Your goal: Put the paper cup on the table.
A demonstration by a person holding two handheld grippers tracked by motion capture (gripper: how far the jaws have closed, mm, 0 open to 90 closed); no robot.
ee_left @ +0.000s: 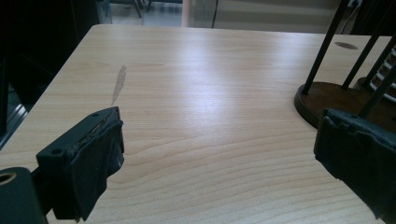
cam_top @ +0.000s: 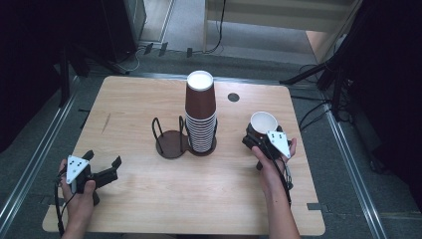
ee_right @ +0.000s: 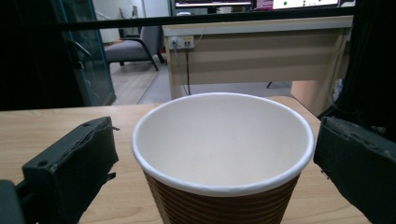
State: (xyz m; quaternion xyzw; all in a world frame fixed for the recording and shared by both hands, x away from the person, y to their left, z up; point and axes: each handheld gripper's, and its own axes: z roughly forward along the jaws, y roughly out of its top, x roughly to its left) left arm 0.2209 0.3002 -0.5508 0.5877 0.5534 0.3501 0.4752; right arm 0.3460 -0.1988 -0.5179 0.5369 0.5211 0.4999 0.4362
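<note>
Right gripper (ee_right: 215,154): I am bracketing the paper cup (ee_right: 222,154) near the table's (cam_top: 149,209) right edge, jaws spread, not touching.
Left gripper (cam_top: 103,168): I am hovering it released, near the front-left corner.

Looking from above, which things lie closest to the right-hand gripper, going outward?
1. Single paper cup, between the jaws of the right gripper.
2. Tall cup stack, toward table centre.
3. Empty wire holder, just beyond it.
4. Left gripper, opposite side.
</note>
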